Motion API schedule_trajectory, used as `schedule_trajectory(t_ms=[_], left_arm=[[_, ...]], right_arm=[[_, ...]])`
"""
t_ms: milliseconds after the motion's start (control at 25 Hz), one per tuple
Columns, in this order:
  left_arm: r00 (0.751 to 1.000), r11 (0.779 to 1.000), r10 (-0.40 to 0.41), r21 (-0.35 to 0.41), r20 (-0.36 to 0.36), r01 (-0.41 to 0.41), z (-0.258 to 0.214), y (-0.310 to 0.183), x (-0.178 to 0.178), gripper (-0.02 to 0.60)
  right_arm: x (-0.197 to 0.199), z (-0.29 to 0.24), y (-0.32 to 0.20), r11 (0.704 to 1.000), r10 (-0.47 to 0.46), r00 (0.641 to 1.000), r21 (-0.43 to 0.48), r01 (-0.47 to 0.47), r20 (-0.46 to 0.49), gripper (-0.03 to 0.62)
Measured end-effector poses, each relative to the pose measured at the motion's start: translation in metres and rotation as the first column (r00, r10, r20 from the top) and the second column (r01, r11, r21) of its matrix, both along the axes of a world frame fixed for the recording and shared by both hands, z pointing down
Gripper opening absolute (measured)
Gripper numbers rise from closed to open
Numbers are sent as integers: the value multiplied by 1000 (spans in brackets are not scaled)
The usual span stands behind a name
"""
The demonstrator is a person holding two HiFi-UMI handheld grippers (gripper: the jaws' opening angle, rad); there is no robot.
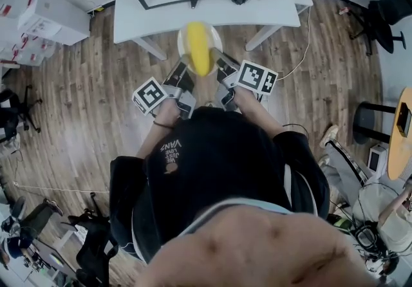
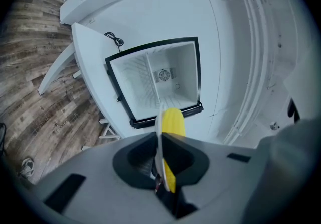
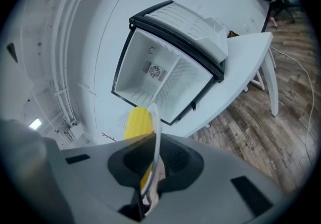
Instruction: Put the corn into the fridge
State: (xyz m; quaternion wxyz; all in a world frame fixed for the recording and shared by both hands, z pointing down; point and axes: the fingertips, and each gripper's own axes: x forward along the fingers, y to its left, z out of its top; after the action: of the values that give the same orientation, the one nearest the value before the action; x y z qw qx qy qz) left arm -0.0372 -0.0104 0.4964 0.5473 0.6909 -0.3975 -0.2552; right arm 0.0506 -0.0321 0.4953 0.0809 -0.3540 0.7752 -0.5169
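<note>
Corn (image 1: 198, 49) on a plate (image 1: 216, 38), upper centre: your left tongs (image 1: 183, 76) and right tongs (image 1: 223, 68) clamp opposite rims at the counter (image 1: 270, 14) edge, open fridge (image 2: 134, 87) above.

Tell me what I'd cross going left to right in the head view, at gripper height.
The left gripper, shut on the rim of the white plate → corn lying on that plate → right gripper, shut on the opposite rim.
</note>
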Motion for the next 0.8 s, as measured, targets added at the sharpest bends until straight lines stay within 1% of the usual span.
schedule_trajectory(t_ms=[160, 280, 400, 600, 720, 800], left_arm=[[1000, 1000, -23, 4, -2, 23, 1, -7, 7, 34], [999, 999, -31, 19, -25, 31, -3, -13, 10, 34], [999, 999, -42, -3, -7, 42, 1, -16, 3, 34], [999, 999, -37, -5, -8, 37, 3, -28, 0, 34], [999, 1000, -20, 6, -25, 21, 1, -42, -2, 34], [1000, 1000, -12, -1, -18, 12, 2, -51, -7, 34]], right_arm=[[6, 2, -9, 1000, -25, 1000, 2, 25, -2, 29], [6, 1, -16, 999, -35, 999, 4, 35, -1, 29], [1, 2, -20, 999, -41, 999, -1, 41, 2, 30], [-1, 4, -31, 999, -35, 999, -7, 35, 3, 29], [-4, 4, -43, 1000, -24, 1000, -9, 24, 0, 29], [-8, 4, -52, 1000, -14, 1000, -9, 14, -2, 30]])
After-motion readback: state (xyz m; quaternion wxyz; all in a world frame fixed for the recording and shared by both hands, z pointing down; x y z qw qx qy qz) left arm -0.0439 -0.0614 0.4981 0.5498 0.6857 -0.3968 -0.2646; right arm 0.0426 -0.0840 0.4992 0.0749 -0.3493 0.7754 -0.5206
